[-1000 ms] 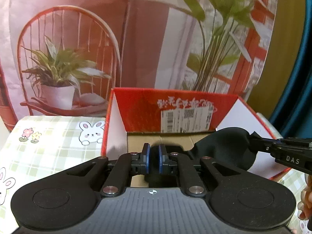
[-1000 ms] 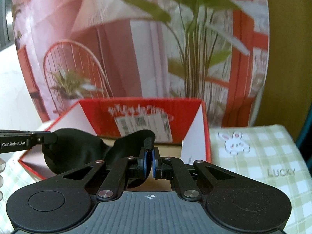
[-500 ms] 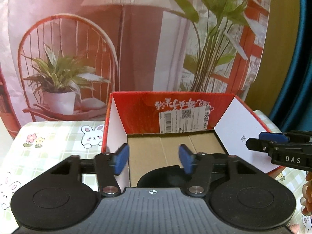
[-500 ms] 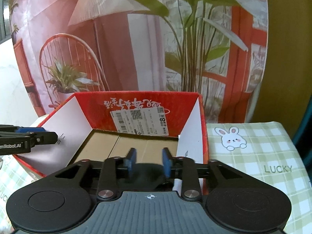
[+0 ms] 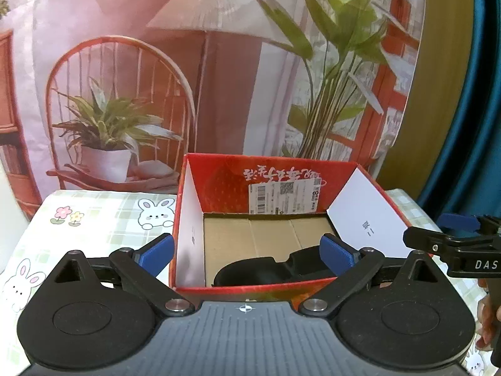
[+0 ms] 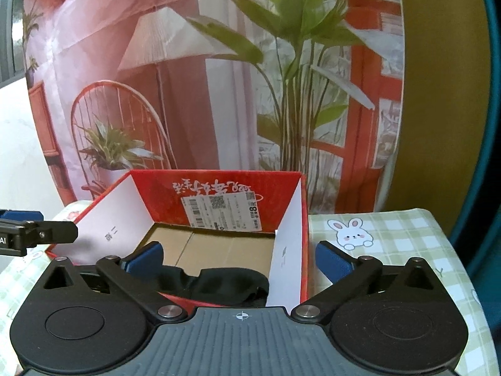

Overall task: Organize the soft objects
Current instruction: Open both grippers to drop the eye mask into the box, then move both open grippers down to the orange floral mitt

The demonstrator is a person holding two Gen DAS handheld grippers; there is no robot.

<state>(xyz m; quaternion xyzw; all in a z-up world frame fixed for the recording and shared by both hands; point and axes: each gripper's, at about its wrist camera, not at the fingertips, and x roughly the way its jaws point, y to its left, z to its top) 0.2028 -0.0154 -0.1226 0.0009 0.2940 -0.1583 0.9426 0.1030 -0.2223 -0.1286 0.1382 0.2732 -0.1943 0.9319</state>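
Standing behind everything is a printed backdrop [image 5: 219,78] with a lamp, a chair and green plants, and it rises just behind the red box [image 5: 219,185], which I take as the landmark. Under the box lies the desk [image 5: 103,219], covered with a green checked cloth with white rabbits, and this cloth shows on both sides of the box. The red box is open at the top, its flaps stand up, its far wall carries a white shipping label [image 5: 285,195], and its floor is plain brown cardboard. The left gripper [image 5: 247,255] is at the near edge of the box; its jaws are opening and stand wide, one blue finger [image 5: 156,252] outside the left wall of the box and the other over the inside, with nothing pressed between them. The right gripper [image 6: 239,258] is also at the near edge, toward the right wall; its jaws are opening too, wide apart, and they grip nothing. The black soft object [image 5: 260,271] lies inside the box on the cardboard floor, against the near wall, free of all the fingers. In the right wrist view the same object [image 6: 219,285] fills the near right corner of the box.
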